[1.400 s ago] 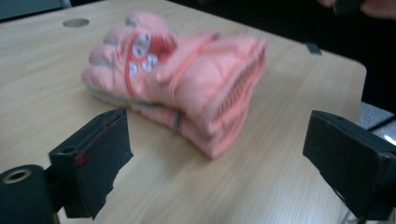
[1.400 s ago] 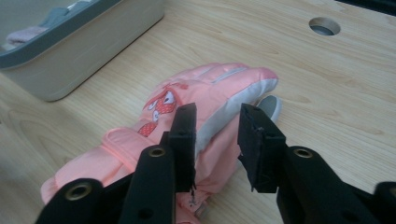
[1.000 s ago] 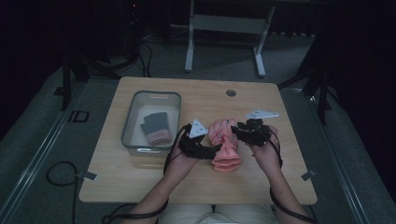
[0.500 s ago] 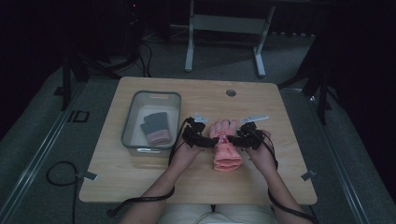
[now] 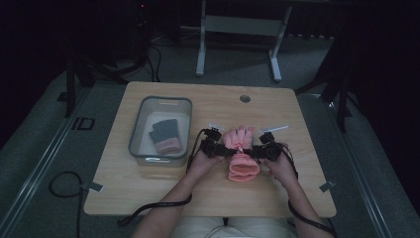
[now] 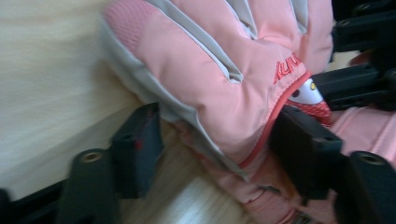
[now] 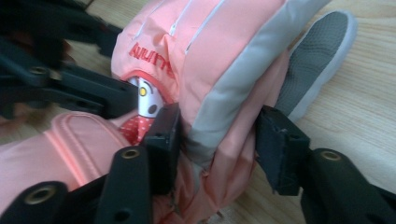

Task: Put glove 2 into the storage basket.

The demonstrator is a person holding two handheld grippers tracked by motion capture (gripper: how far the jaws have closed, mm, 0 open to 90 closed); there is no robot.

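bench [image 5: 148,193]: pale wood top; it carries the grey tub and the pink ski glove.
grey tub [image 5: 140,130]: left of the pink ski glove, well apart; a grey glove with a pink cuff [image 5: 165,137] lies inside.
pink ski glove [image 5: 241,151]: flat on the bench right of the tub, fingers pointing away from the person, cuff toward them.
left claw [image 6: 219,149]: jaws have just been closing; one pad presses the glove's red-piped seam, the other stands just off its edge, so no grip yet.
right claw [image 7: 217,142]: jaws have just been closing and now pinch the grey-trimmed side by the thumb.
step in hand: probably gripping the glove at both sides of the wrist.
doing it well: bite both layers, match the heights, lift evenly.
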